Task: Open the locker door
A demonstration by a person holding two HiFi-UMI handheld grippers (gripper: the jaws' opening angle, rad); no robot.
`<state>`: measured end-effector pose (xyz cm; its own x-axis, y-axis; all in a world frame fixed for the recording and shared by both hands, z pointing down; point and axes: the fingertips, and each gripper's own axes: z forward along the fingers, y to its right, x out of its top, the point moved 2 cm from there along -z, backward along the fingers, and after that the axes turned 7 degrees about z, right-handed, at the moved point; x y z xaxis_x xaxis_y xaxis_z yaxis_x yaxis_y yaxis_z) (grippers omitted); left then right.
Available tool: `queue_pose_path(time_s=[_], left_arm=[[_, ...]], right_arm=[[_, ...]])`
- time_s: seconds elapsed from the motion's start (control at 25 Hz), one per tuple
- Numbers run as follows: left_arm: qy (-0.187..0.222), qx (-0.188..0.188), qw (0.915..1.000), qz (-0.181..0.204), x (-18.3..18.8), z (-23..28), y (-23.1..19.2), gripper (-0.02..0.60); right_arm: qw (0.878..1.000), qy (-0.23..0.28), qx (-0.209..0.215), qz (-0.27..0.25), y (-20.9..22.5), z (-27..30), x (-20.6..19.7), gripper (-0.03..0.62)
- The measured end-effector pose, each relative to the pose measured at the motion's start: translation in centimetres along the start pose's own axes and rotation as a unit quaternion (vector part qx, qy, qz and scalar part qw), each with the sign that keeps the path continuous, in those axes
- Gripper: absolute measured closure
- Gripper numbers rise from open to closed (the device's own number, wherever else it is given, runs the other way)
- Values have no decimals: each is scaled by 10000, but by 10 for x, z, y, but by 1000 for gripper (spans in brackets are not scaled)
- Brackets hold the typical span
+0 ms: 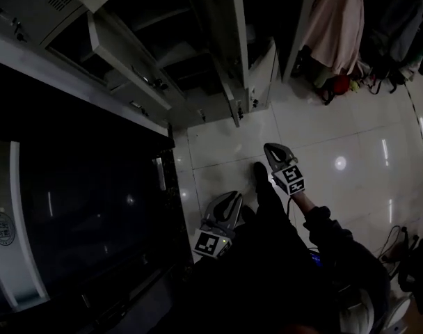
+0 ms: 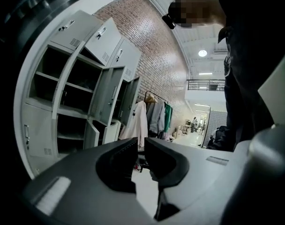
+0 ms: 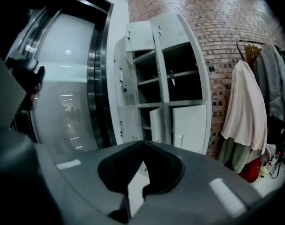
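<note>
Standing clear of lockers: left gripper barely parted, right gripper closed, both empty; protruding doors likely risked snagging either.

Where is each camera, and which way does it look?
Head view: on the person's head, looking down at the tiled floor, open lockers, left gripper, right gripper and a sleeve.
Left gripper view: on the left gripper, looking along its jaws at the lockers and hanging coats, plus the person's dark clothing.
Right gripper view: on the right gripper, looking along its jaws at the lockers.
Both gripper views share lockers and coats.
</note>
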<state>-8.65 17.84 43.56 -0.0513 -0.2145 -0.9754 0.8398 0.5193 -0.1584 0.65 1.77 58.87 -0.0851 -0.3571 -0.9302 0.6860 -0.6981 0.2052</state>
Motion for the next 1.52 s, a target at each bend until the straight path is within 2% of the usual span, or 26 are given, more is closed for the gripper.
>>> queue_pose_path(time_s=[0.08, 0.16, 0.32, 0.48, 0.68, 0.8, 0.92, 1.12, 1.36, 1.52], left_arm=[[-78, 1, 10000, -3, -10, -21, 10, 537], [-112, -29, 9999, 35, -17, -36, 19, 536], [-216, -138, 9996, 123, -32, -54, 40, 537], [-55, -55, 9998, 161, -25, -54, 65, 537], [73, 370, 9993, 39, -11, -46, 98, 537], [176, 469, 9987, 18, -6, -43, 128, 537], [291, 577, 9979, 42, -13, -45, 159, 537], [255, 931, 9951, -231, -35, -60, 191, 538], [268, 546, 9981, 34, -29, -53, 233, 538], [380, 532, 9978, 126, -21, -48, 244, 538]], right_arm=[[9997, 106, 228, 43, -51, -53, 7, 592], [9994, 144, 281, 124, -87, -101, 7, 592], [9994, 213, 96, 258, -123, -167, 12, 592], [9993, 360, -60, 117, -129, -203, 24, 592], [9983, 564, -69, -94, -118, -243, 48, 592], [9971, 674, 107, -326, -115, -273, 59, 592], [9957, 697, 405, -448, -118, -299, 51, 592], [9935, 666, 706, -588, -130, -317, 33, 592], [9921, 883, 758, -470, -147, -347, 41, 592], [9915, 899, 794, -500, -146, -356, 35, 592]])
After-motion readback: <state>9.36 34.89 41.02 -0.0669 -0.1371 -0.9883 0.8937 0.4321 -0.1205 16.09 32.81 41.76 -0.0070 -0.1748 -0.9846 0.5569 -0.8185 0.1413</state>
